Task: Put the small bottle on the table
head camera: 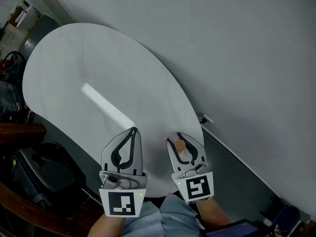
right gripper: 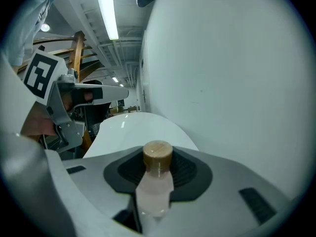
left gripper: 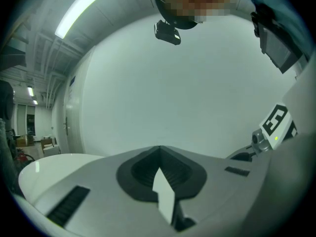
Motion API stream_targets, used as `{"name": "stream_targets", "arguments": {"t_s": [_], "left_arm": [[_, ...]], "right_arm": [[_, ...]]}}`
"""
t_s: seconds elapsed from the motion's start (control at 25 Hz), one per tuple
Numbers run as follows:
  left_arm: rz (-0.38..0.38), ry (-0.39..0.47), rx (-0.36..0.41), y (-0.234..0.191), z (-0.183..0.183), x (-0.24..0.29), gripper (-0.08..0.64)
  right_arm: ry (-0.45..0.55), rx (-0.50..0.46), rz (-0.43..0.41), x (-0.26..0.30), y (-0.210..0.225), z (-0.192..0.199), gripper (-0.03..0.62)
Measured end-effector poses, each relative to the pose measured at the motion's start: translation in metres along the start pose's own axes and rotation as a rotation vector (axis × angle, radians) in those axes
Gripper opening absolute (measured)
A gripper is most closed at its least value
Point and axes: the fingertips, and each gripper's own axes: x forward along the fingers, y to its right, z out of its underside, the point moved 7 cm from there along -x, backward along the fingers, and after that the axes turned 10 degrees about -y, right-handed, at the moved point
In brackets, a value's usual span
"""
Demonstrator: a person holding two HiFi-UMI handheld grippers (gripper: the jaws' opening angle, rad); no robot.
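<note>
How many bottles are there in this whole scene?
1. The small bottle, with a brown cap, is clamped in the right gripper, by the near edge of the white table. None shows on the tabletop or in the left gripper.

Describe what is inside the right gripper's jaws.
The right gripper clamps a bottle: its brown cap points up and its pale body sits between the jaws. The bottle's base is hidden below them.

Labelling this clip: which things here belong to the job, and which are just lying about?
Job: small bottle, held in the right gripper; table.
Lying about: black bag by the table; left gripper, shut and empty.
</note>
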Motion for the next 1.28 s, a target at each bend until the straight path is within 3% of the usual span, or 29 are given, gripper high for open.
{"name": "stream_targets", "arguments": {"t_s": [0.32,0.48,0.64,0.68,0.8,0.84,1.12,1.28], "left_arm": [[0.005,-0.059,-0.015,0.001,0.011,0.005,0.002],[0.003,-0.081,-0.012,0.000,0.016,0.007,0.002],[-0.002,-0.092,-0.015,0.001,0.019,0.008,0.002],[-0.003,-0.093,-0.015,0.002,0.019,0.008,0.002],[-0.016,-0.093,-0.021,0.000,0.017,0.007,0.002],[-0.020,-0.092,-0.022,-0.001,0.016,0.006,0.002],[-0.041,-0.085,-0.008,0.000,0.016,0.001,0.002],[-0.054,-0.068,-0.012,-0.002,0.013,-0.001,0.002]], "right_arm": [[0.023,0.054,-0.008,0.013,-0.005,0.016,0.120],[-0.137,-0.110,-0.068,0.015,-0.007,0.033,0.120],[0.039,0.101,-0.025,0.018,-0.009,0.028,0.120],[0.025,0.084,-0.032,0.018,-0.009,0.029,0.120],[-0.194,-0.151,-0.100,0.014,-0.013,0.042,0.120],[-0.227,-0.186,-0.108,0.014,-0.014,0.044,0.121],[-0.197,-0.190,-0.103,0.020,-0.013,0.045,0.131],[-0.163,-0.198,-0.111,0.018,-0.011,0.036,0.184]]}}
